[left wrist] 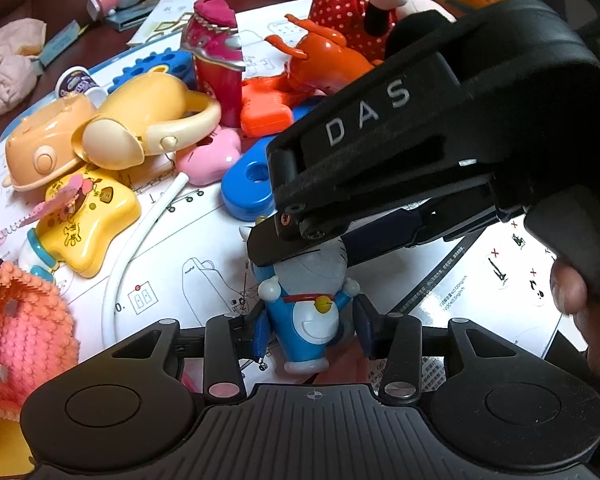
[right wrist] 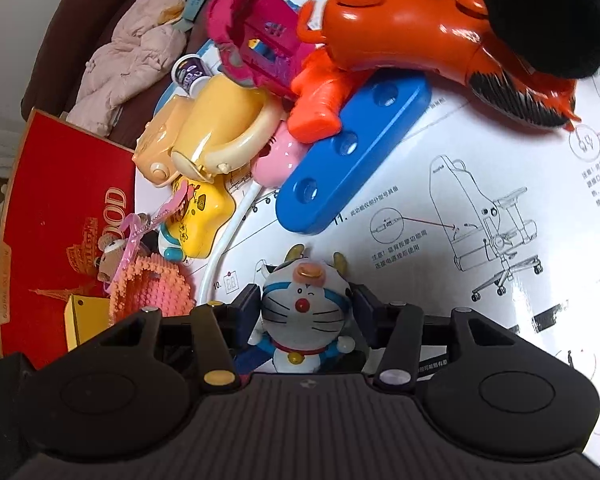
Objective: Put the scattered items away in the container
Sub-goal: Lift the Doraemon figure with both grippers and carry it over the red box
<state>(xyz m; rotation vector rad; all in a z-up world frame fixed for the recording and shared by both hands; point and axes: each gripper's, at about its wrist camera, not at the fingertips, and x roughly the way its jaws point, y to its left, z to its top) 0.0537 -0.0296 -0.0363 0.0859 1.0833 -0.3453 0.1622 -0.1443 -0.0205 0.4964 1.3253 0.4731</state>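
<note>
The blue cat figurine (left wrist: pixel 306 320) stands on the printed instruction sheet (right wrist: pixel 480 152), caught between both grippers — the left gripper (left wrist: pixel 310 322) closes its blue pads on the body, while the right gripper (right wrist: pixel 306 306) clamps the head from above. Just beyond lie a blue three-hole plastic bar (right wrist: pixel 348 152) and an orange toy (right wrist: pixel 400 36).

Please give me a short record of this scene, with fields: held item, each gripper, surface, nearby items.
held item: blue cat figure
right gripper: closed on the figure's head
left gripper: around its body; contact unclear
surface: printed instruction sheet
nearby: blue holed bar, orange toy, yellow star toy
</note>
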